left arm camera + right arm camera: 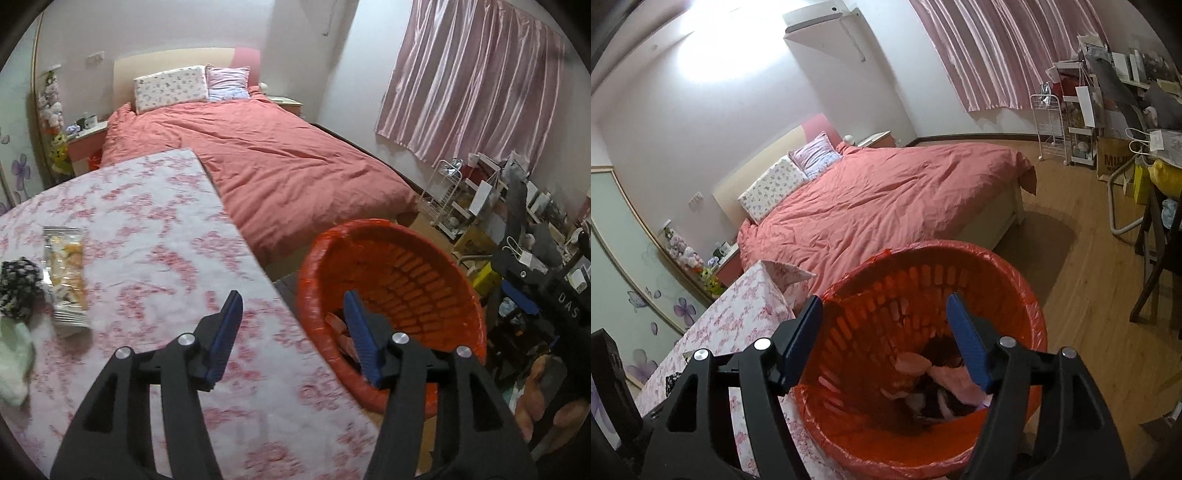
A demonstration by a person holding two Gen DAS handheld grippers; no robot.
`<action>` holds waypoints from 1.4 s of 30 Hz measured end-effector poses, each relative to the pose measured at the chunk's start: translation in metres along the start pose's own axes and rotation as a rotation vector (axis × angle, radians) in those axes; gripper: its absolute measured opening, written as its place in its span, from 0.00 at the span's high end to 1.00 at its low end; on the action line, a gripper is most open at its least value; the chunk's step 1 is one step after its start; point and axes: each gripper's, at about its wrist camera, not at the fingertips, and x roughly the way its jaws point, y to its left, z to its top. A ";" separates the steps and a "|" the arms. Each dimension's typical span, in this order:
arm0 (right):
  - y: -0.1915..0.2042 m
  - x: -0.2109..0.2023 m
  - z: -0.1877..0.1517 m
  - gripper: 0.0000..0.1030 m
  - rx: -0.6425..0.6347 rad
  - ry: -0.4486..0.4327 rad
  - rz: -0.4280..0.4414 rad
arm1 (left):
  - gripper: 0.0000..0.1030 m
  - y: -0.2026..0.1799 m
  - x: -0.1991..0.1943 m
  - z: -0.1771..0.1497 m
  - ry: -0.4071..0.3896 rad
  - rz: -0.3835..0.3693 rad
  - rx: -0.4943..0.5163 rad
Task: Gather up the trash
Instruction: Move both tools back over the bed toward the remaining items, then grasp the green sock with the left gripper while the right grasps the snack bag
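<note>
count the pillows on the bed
2: a floral white pillow leaning on the headboard at the bed's head, and a lilac checked pillow right beside it. More could be hidden.

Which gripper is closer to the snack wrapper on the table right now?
Left. The left gripper hangs open at the table edge, with the snack wrapper ahead to its left. The right gripper is open over the orange bin, off the table.
</note>
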 end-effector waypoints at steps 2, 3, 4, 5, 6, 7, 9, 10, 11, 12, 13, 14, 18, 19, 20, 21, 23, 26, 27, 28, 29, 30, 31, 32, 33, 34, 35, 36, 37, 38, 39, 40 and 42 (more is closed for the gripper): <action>0.004 -0.004 0.000 0.33 -0.019 -0.002 -0.004 | 0.40 0.009 -0.012 -0.002 -0.018 0.033 0.010; 0.004 -0.005 0.002 0.33 -0.026 -0.004 -0.005 | 0.39 0.012 -0.017 -0.002 -0.025 0.045 0.012; 0.007 -0.007 0.002 0.33 -0.037 -0.007 -0.006 | 0.38 0.016 -0.022 -0.003 -0.032 0.058 0.014; 0.011 -0.011 0.001 0.33 -0.050 -0.011 -0.007 | 0.37 0.024 -0.030 -0.006 -0.043 0.078 0.016; 0.013 -0.012 0.001 0.33 -0.057 -0.013 -0.007 | 0.36 0.029 -0.035 -0.008 -0.049 0.090 0.016; 0.018 -0.014 0.000 0.33 -0.069 -0.016 -0.007 | 0.34 0.038 -0.042 -0.011 -0.058 0.110 0.016; 0.025 -0.016 -0.002 0.33 -0.089 -0.016 -0.005 | 0.31 0.051 -0.052 -0.016 -0.068 0.142 0.014; 0.029 -0.017 -0.004 0.33 -0.102 -0.014 -0.003 | 0.30 0.058 -0.057 -0.019 -0.071 0.157 0.013; 0.032 -0.017 -0.006 0.33 -0.111 -0.012 -0.002 | 0.29 0.069 -0.064 -0.023 -0.075 0.183 0.010; 0.037 -0.017 -0.008 0.33 -0.125 -0.007 0.002 | 0.27 0.075 -0.068 -0.026 -0.078 0.198 0.007; 0.041 -0.017 -0.010 0.33 -0.138 -0.002 0.005 | 0.25 0.086 -0.075 -0.031 -0.083 0.222 0.000; 0.045 -0.016 -0.013 0.33 -0.148 0.002 0.009 | 0.24 0.093 -0.079 -0.034 -0.085 0.235 -0.006; 0.065 -0.014 -0.023 0.33 -0.190 0.030 0.036 | 0.20 0.134 -0.104 -0.048 -0.097 0.316 -0.054; 0.069 -0.014 -0.027 0.33 -0.200 0.038 0.042 | 0.19 0.140 -0.107 -0.050 -0.098 0.327 -0.065; 0.074 -0.013 -0.030 0.33 -0.213 0.049 0.049 | 0.19 0.152 -0.112 -0.054 -0.099 0.345 -0.084; 0.077 -0.013 -0.033 0.33 -0.220 0.055 0.053 | 0.18 0.164 -0.117 -0.057 -0.098 0.364 -0.105; 0.084 -0.012 -0.039 0.33 -0.242 0.074 0.063 | 0.18 0.184 -0.125 -0.064 -0.093 0.397 -0.144; 0.096 -0.011 -0.051 0.33 -0.278 0.102 0.076 | 0.18 0.219 -0.134 -0.076 -0.081 0.437 -0.214; 0.100 -0.011 -0.055 0.33 -0.291 0.112 0.081 | 0.18 0.227 -0.136 -0.079 -0.079 0.440 -0.230; 0.105 -0.010 -0.059 0.33 -0.305 0.121 0.085 | 0.19 0.236 -0.137 -0.082 -0.074 0.446 -0.251; 0.108 -0.010 -0.062 0.33 -0.314 0.128 0.087 | 0.19 0.240 -0.137 -0.084 -0.071 0.448 -0.262; 0.112 -0.009 -0.066 0.33 -0.329 0.139 0.092 | 0.22 0.244 -0.138 -0.086 -0.068 0.448 -0.274; 0.116 -0.008 -0.068 0.33 -0.337 0.145 0.093 | 0.24 0.246 -0.138 -0.089 -0.066 0.446 -0.278; 0.119 -0.008 -0.072 0.33 -0.345 0.151 0.095 | 0.25 0.248 -0.138 -0.090 -0.063 0.440 -0.280; 0.122 -0.008 -0.074 0.33 -0.354 0.158 0.096 | 0.27 0.248 -0.138 -0.091 -0.062 0.437 -0.279; 0.128 -0.007 -0.078 0.33 -0.361 0.164 0.097 | 0.30 0.247 -0.136 -0.091 -0.060 0.430 -0.274; 0.130 -0.007 -0.080 0.33 -0.367 0.169 0.098 | 0.31 0.247 -0.134 -0.090 -0.056 0.423 -0.267; 0.132 -0.007 -0.082 0.33 -0.376 0.176 0.098 | 0.32 0.246 -0.130 -0.090 -0.052 0.420 -0.262; 0.134 -0.007 -0.084 0.33 -0.379 0.178 0.098 | 0.35 0.244 -0.126 -0.089 -0.044 0.416 -0.254; 0.135 -0.006 -0.086 0.33 -0.383 0.182 0.098 | 0.36 0.243 -0.122 -0.088 -0.037 0.410 -0.247; 0.136 -0.006 -0.087 0.33 -0.386 0.187 0.098 | 0.37 0.241 -0.119 -0.087 -0.031 0.407 -0.241; 0.137 -0.006 -0.088 0.33 -0.388 0.190 0.097 | 0.39 0.240 -0.115 -0.086 -0.024 0.407 -0.236; 0.139 -0.005 -0.091 0.33 -0.391 0.196 0.097 | 0.46 0.238 -0.107 -0.084 -0.006 0.411 -0.223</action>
